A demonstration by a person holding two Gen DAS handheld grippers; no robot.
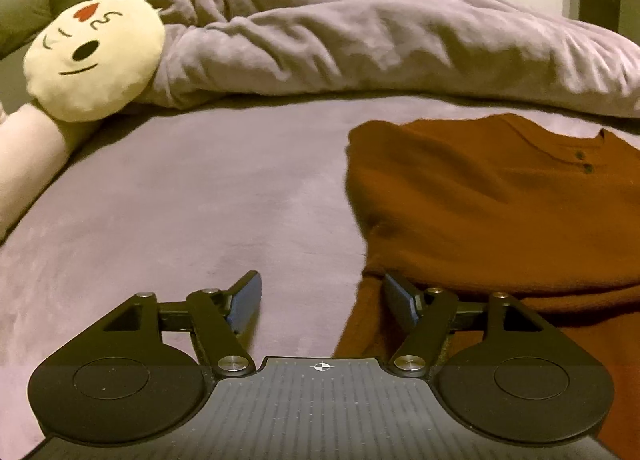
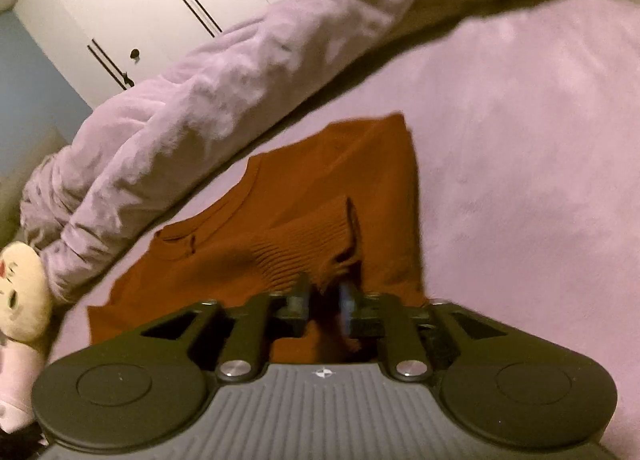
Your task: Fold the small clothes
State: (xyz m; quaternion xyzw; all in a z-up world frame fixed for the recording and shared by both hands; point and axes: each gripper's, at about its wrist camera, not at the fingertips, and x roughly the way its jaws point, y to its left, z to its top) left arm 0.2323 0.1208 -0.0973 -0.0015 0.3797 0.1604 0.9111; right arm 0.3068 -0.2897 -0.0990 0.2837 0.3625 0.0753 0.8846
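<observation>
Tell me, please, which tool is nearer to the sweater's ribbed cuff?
Right. The right tool is pinching the ribbed cuff of the sweater; the left tool hangs open at the sweater's edge.

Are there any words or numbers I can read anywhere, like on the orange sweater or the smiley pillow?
No words or numbers can be read.
Round cream plush pillow: only a face and a red heart, no letters.
Rust-orange knit sweater: two dark buttons, no label showing.
Left tool and right tool: each body bears a small white crosshair mark, no text.
</observation>
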